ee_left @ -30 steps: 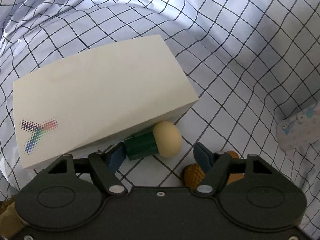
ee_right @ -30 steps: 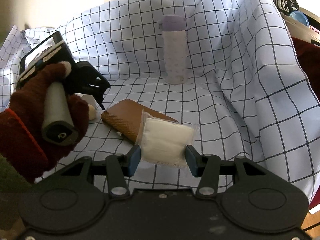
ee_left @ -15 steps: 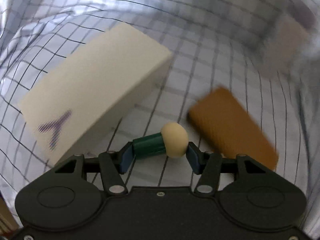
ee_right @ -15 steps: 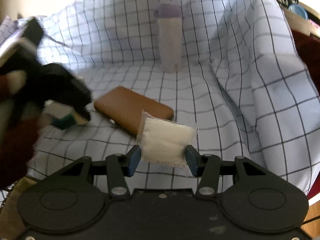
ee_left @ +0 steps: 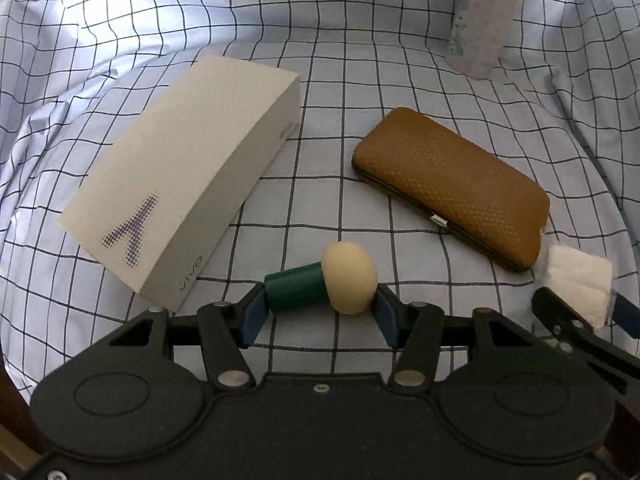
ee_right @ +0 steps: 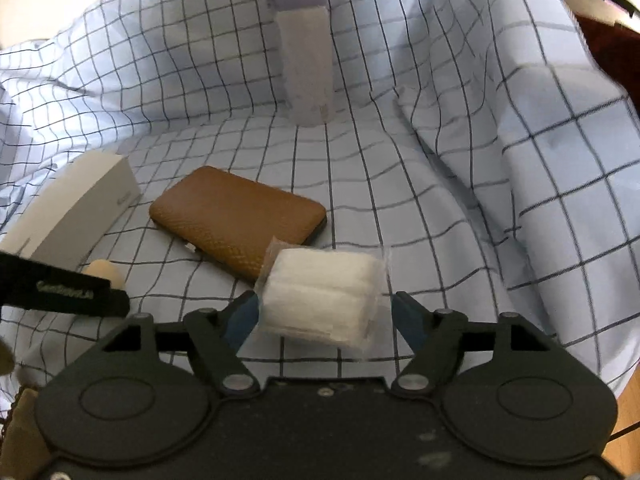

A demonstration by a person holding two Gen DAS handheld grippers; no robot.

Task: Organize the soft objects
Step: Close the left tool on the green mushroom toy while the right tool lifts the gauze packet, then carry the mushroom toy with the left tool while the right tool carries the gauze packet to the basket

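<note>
- Left wrist view: left gripper (ee_left: 320, 310), jaws clenched on a mushroom toy (ee_left: 322, 284), one blue pad on the green stem end, the other on the cream cap. The toy lies crosswise between the pads, above the checked cloth (ee_left: 360, 60).
- White box (ee_left: 184, 176): flat on the cloth, up and left of the toy, near it but apart; dotted purple mark and grey lettering on its near end.
- Brown case (ee_left: 452, 184): textured, with a small metal clasp on its near edge; flat on the cloth, up and right of the toy, well apart from the box.
- Bottle (ee_left: 486, 16): pale, upright, at the far right of the cloth behind the case.
- Gauze pack (ee_left: 576, 284): white, in clear wrap, at the right edge just beyond the case's near corner, between the pads of the right gripper (ee_left: 580, 312).
- Right wrist view: right gripper (ee_right: 324, 320), jaws opening. The gauze pack (ee_right: 320, 292) sits between them; the left pad is at its wrap, the right pad stands clear with a gap showing.
- Brown case (ee_right: 236, 220) lies directly behind the pack; the pack overlaps its near corner in view.
- Bottle (ee_right: 306, 52), with a purple cap, stands at the back against the rising cloth (ee_right: 480, 160).
- White box (ee_right: 76, 204) at left; the left gripper's black finger (ee_right: 64, 290) crosses in front of it, with the toy's cream cap (ee_right: 106, 272) showing just above.
</note>
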